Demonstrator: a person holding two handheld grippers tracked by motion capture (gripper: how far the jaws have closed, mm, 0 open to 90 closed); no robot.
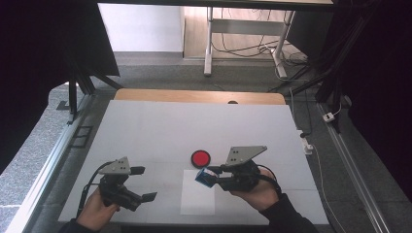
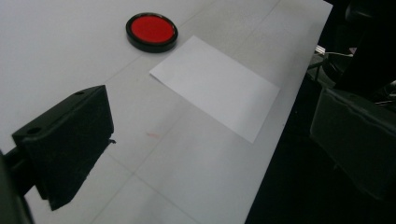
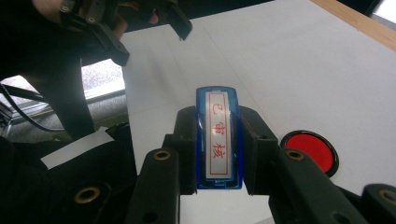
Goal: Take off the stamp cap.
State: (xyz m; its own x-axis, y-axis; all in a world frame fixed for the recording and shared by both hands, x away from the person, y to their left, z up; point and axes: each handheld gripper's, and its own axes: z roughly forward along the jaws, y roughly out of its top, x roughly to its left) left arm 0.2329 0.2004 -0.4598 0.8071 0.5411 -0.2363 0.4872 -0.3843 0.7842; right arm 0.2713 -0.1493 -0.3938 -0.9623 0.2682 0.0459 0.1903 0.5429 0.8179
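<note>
Right gripper (image 3: 218, 154) clamped on blue stamp (image 3: 218, 135), above paper (image 1: 197, 198). Left gripper (image 1: 142, 183) wide, empty, at nine o'clock. Red pad (image 1: 200, 158) at twelve o'clock from paper.

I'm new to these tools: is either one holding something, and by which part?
The right gripper clamps a blue stamp by its two long sides, label showing. The left gripper is open and holds nothing.

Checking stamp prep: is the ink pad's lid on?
No, the ink pad lies open, its red surface bare, beside the paper.
</note>
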